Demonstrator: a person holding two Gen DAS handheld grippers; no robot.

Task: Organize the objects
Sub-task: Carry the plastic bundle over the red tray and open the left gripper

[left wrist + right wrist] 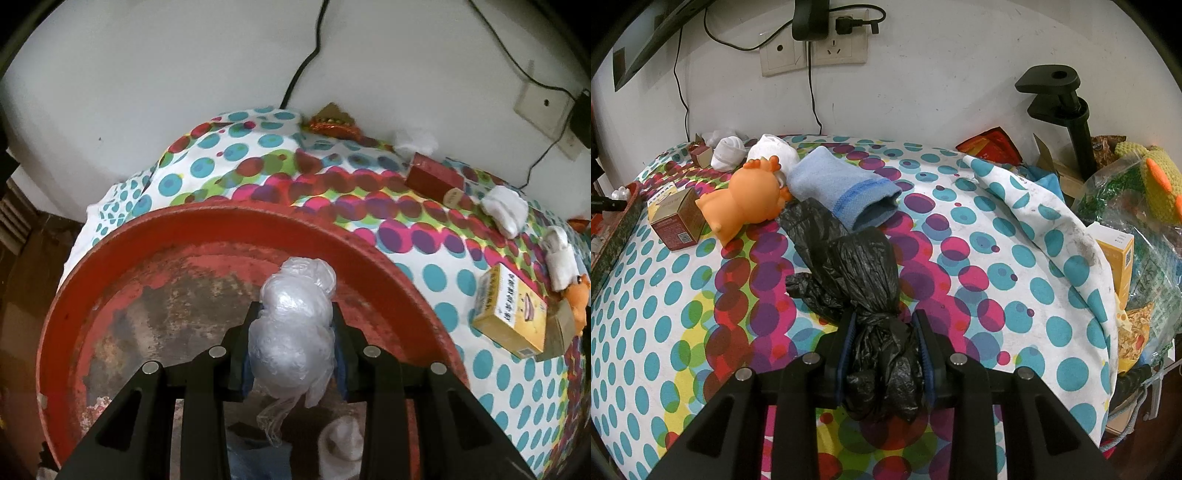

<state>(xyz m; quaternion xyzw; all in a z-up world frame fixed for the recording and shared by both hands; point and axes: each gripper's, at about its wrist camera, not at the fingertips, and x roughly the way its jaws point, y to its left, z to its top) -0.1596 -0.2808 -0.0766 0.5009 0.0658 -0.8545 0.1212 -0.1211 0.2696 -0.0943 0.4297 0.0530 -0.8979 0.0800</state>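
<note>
The left gripper (295, 325) has its jaws pinched on a crumpled clear plastic bag (295, 325), held over the worn red tray (147, 229). The right gripper (884, 332) has its jaws clamped on a knotted black plastic bag (864, 273) trailing onto the polka-dot desk (1015, 280). Beyond it lie a blue sock (838, 184) and an orange toy (746, 203), touching

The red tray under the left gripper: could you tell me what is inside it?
The red tray holds a white bundle near its lower edge; the left gripper, shut on a clear plastic bag, hides the rest there.
</note>
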